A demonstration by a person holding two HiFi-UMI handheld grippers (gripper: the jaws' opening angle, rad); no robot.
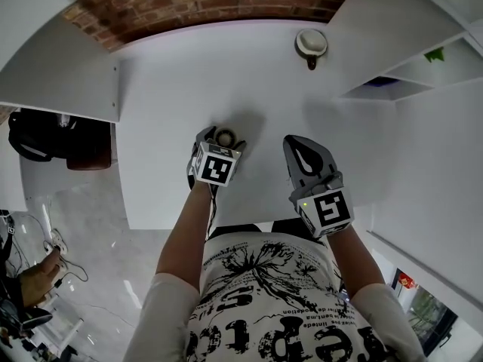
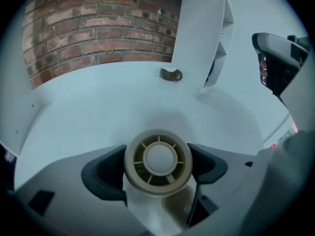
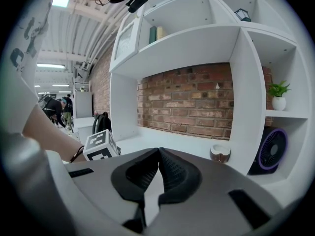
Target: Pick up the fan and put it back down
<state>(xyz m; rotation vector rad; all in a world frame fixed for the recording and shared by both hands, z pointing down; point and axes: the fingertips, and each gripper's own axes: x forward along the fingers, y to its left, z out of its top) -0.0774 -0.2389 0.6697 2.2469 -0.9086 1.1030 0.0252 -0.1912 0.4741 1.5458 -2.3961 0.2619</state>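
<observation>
A small round beige fan (image 2: 158, 157) with a white hub sits between the jaws of my left gripper (image 2: 157, 165), which is shut on its sides. In the head view the fan (image 1: 225, 136) shows just past the left gripper (image 1: 219, 143), over the white table (image 1: 173, 89); whether it rests on the table I cannot tell. My right gripper (image 1: 302, 148) hovers to the right of it, apart from the fan. Its dark pads meet at the tips in the right gripper view, so the right gripper (image 3: 158, 155) is shut with nothing in it.
A small brown and white pot (image 1: 310, 44) stands at the back of the table, near the white shelf unit (image 1: 407, 66). A black and purple fan (image 3: 271, 150) and a potted plant (image 3: 278, 95) sit in the shelves. A black backpack (image 1: 36, 136) lies at the left.
</observation>
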